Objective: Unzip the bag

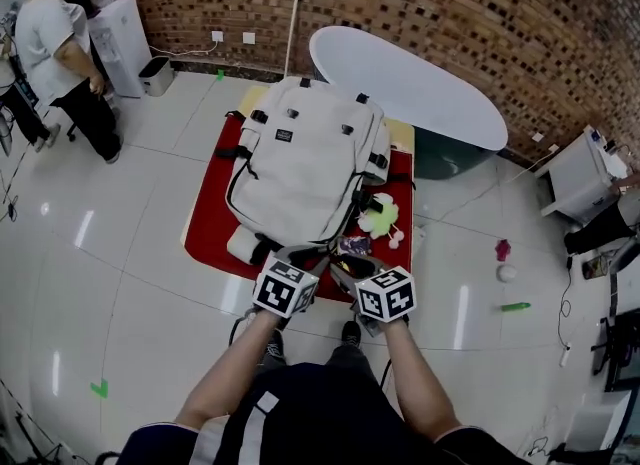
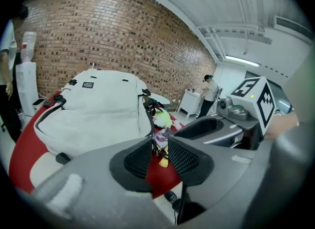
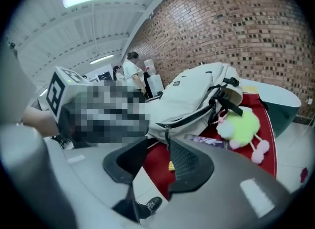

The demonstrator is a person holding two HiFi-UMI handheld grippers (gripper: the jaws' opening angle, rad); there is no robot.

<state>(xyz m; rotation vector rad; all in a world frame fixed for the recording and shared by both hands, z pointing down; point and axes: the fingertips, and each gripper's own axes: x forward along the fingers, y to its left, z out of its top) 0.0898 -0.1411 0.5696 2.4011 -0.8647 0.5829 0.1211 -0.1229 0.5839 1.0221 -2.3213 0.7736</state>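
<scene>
The main risk, as I judge it, is a missed or shallow catch on the small dark metal zip pull (image 3: pixel 167 135). It hangs loose from the zip track at the bag's near corner and can swing aside as the tongs close. A second risk is that the bag slides over the red-covered table (image 1: pixel 212 215) instead of the zip running, since nothing clamps it. The fluffy lime-green pompom charm (image 3: pixel 239 123) and its straps lie close by at 2 o'clock and could get nipped along with the pull.

The white fabric backpack (image 1: pixel 305 158) lies flat on the table, at 12 o'clock from both tongs in the head view, with its near end just ahead of them. The right tongs (image 3: pixel 157 154) stand apart and grip nothing. In the right gripper view the pull dangles at about 12 o'clock of the gap, just at the tip of the right-hand jaw; I cannot tell whether it touches. The left tongs (image 2: pixel 160 150) are also apart with a narrow gap and clamp nothing. The bag's flank sits at 11 o'clock of them, near but apart.
</scene>
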